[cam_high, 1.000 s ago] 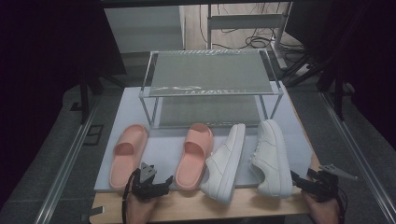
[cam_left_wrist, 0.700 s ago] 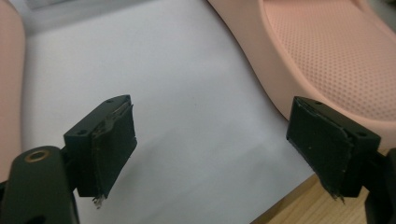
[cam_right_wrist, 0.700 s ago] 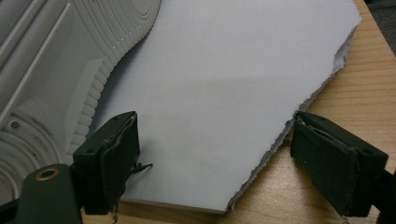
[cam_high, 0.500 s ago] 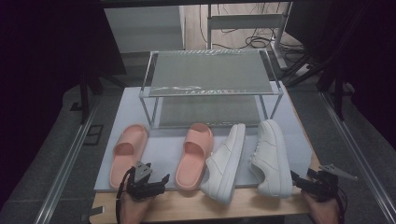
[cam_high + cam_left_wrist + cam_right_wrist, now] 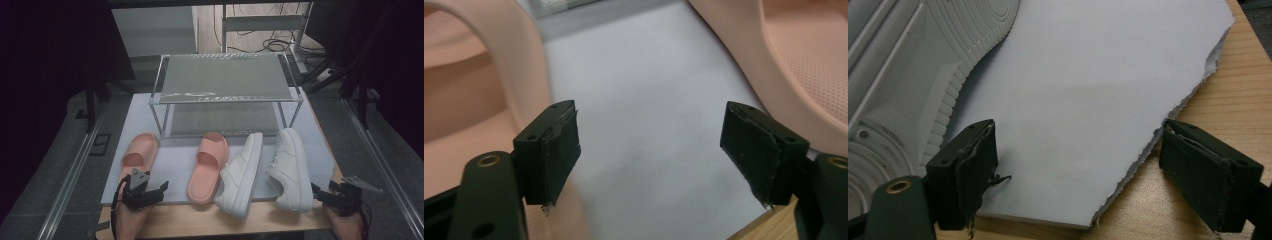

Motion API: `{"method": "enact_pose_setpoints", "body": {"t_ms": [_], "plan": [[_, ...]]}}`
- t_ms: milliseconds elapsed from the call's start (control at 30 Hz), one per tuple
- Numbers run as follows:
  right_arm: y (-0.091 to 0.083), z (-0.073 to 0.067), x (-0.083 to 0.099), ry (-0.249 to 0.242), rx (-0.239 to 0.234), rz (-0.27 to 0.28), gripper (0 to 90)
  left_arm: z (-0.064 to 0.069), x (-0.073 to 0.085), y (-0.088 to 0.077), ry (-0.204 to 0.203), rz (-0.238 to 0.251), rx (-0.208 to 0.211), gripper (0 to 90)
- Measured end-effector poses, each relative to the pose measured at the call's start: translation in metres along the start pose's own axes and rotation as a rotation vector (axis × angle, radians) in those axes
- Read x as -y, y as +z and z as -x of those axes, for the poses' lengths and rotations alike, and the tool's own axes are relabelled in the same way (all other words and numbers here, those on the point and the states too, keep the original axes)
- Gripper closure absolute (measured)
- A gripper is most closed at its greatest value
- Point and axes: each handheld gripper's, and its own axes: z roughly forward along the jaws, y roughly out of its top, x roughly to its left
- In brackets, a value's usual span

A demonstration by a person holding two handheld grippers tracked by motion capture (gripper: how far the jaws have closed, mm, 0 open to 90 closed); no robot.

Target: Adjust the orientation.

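Observation:
Two pink slides lie on a pale mat [image 5: 175, 160]: the left slide [image 5: 138, 156] and the right slide [image 5: 209, 165]. Beside them are two white sneakers, one tipped on its side [image 5: 242, 172] and one upright [image 5: 289, 165]. My left gripper [image 5: 155, 192] is open at the mat's front left, just behind the left slide's heel. In the left gripper view its jaws stand wide between the left slide [image 5: 469, 100] and the right slide [image 5: 794, 65]. My right gripper [image 5: 322, 196] is open at the front right, beside the upright sneaker's heel [image 5: 903, 75].
A two-tier metal shoe rack [image 5: 225, 85] with mesh shelves stands at the back of the mat. The wooden table edge [image 5: 210, 220] runs along the front. The mat's torn corner [image 5: 1168, 115] lies between the right jaws. Metal rails flank the table.
The left gripper has shifted slightly left and back toward the table's front edge. The right gripper and the shoes have not moved.

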Motion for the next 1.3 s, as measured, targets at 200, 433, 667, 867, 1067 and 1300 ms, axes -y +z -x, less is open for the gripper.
{"method": "enact_pose_setpoints", "body": {"t_ms": [200, 433, 667, 867, 1067, 1300], "plan": [[0.0, 0.0, 0.0, 0.0, 0.001, 0.0, 16.1, -0.01, -0.001, -0.003, -0.018, -0.009, -0.016, 27.0], [0.0, 0.0, 0.0, -0.004, -0.002, -0.002, 14.6, -0.024, -0.004, -0.008, -0.032, -0.01, -0.041, 32.1], [0.001, -0.001, -0.001, -0.009, -0.001, -0.006, 14.3, -0.041, -0.006, -0.005, -0.067, -0.025, -0.057, 40.8], [0.001, -0.001, 0.0, -0.008, 0.0, -0.004, 14.4, -0.051, -0.016, 0.003, -0.071, -0.037, -0.078, 56.4], [0.001, -0.001, 0.0, -0.007, 0.001, -0.004, 14.4, -0.054, -0.025, 0.011, -0.067, -0.048, -0.085, 66.7], [0.001, -0.001, 0.0, -0.007, 0.001, -0.003, 14.5, -0.055, -0.03, 0.021, -0.087, -0.077, -0.102, 75.8]]}}
